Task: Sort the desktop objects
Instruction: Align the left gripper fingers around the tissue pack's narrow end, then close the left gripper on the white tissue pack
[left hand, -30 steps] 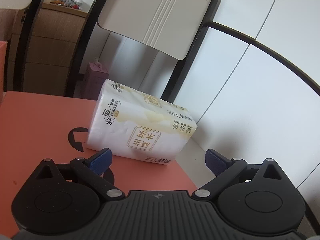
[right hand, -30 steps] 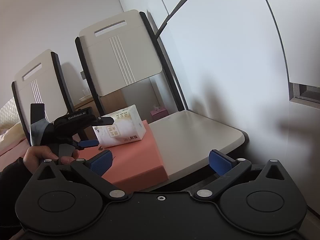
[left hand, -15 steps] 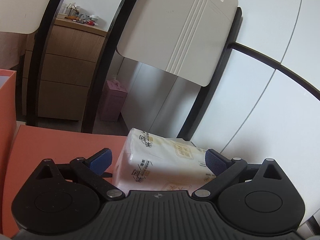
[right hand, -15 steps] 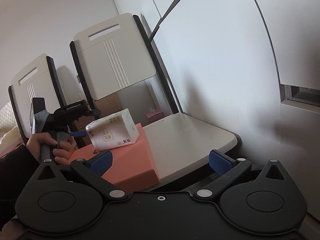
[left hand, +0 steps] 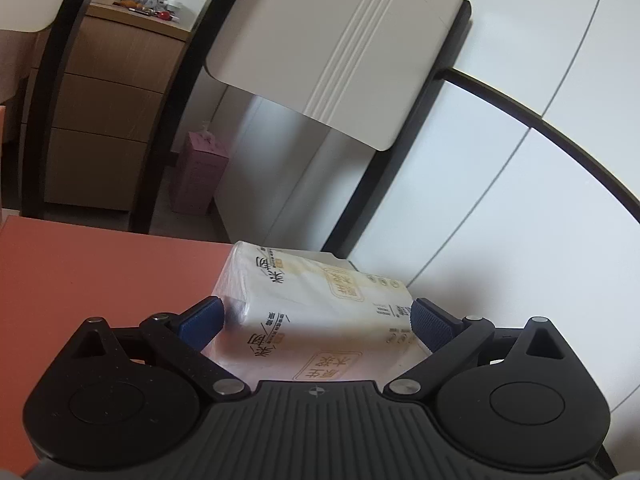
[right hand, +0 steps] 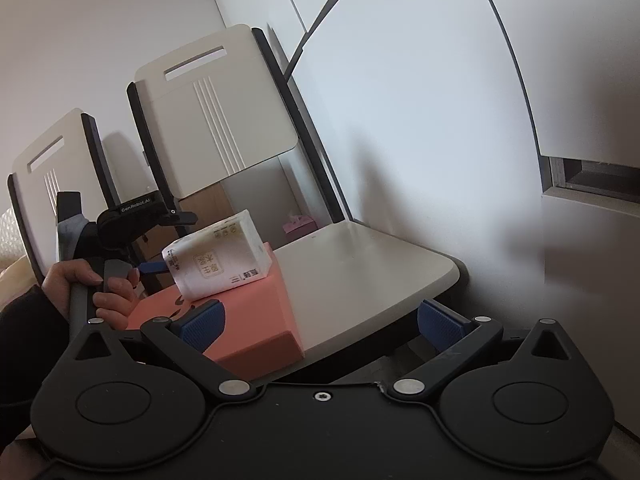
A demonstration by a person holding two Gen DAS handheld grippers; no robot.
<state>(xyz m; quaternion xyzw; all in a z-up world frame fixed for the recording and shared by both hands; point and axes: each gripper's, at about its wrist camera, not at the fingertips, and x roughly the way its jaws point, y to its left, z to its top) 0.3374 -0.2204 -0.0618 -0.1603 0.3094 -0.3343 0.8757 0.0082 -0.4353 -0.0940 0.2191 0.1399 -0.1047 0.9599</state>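
**Tissue pack held over the red box**

White walls and pale cabinet panels close off the scene behind two cream chairs with black frames. On the nearer chair (right hand: 360,264) sits a red box (right hand: 256,316), its flat top facing up, at the left part of the seat.

From the right wrist view, the tissue pack (right hand: 218,258) is tilted, its lower corner touching or just above the box top; which of the two cannot be told. The left gripper (right hand: 154,268) reaches in from the left, one blue finger showing against the pack's end. A hand (right hand: 94,290) in a dark sleeve grips its handle.

From the left wrist view, the left gripper (left hand: 316,318) has its blue pads pressed on the two ends of the tissue pack (left hand: 316,308), so it is clamped on the pack. The pack's printed face lies up between the fingers, with the red box (left hand: 88,276) below and to the left.

Behind stand a wooden drawer unit (left hand: 104,120) with small items on top and a pink bin (left hand: 198,176) on the floor beside it.

The right gripper (right hand: 320,322) hangs in front of the chair edge, its blue fingers wide apart, with nothing between them, well apart from the pack.
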